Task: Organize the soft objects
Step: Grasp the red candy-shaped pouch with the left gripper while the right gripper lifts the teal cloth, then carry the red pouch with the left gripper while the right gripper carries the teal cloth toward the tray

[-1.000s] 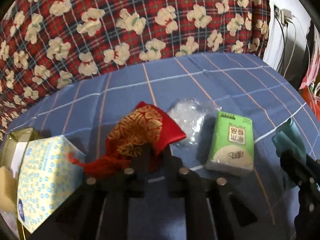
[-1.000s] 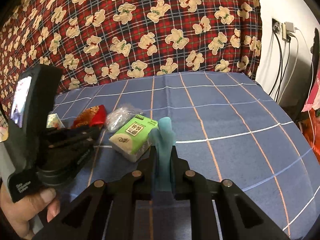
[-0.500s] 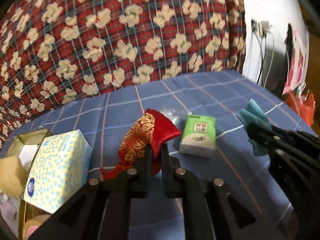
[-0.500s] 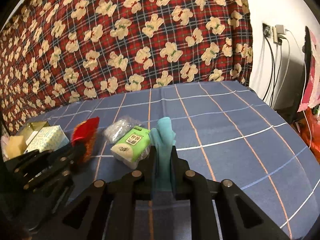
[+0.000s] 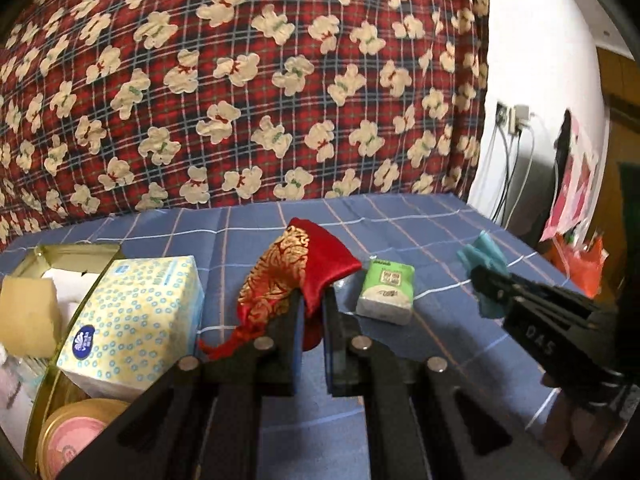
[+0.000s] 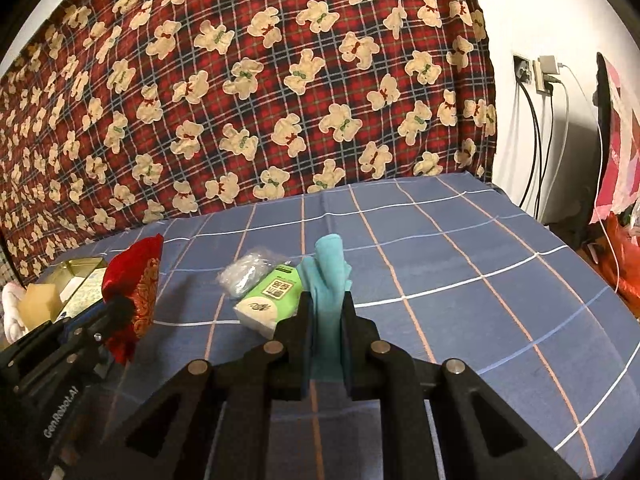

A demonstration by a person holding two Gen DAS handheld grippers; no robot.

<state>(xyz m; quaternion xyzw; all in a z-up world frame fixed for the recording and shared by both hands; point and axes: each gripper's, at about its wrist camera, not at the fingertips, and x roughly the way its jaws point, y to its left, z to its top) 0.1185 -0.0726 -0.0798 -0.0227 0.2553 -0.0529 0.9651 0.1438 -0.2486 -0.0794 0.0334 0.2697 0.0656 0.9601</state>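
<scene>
My left gripper [image 5: 312,300] is shut on a red and gold pouch [image 5: 304,264], which hangs above the blue checked sheet [image 5: 400,220]. In the right wrist view the same pouch [image 6: 136,288] shows at the left, gripped at its lower part. My right gripper [image 6: 326,300] is shut on a teal cloth [image 6: 330,268] that stands up between the fingers. A green tissue pack [image 6: 272,296] and a clear plastic bag [image 6: 244,272] lie on the sheet between the two grippers. From the left wrist, the green pack [image 5: 386,294] is in sight and the pouch hides the bag.
A gold tin [image 5: 76,252] at the left holds a blue-dotted tissue box [image 5: 136,316], a tan sponge [image 5: 28,312] and a round pink tin [image 5: 80,436]. A plaid bear-print blanket [image 6: 280,80] rises behind the bed. Cables hang from a wall socket [image 6: 536,72] at the right.
My left gripper has lifted the pouch off the sheet and drawn back toward the tin, so the items look smaller. The right gripper keeps the teal cloth nearly in place.
</scene>
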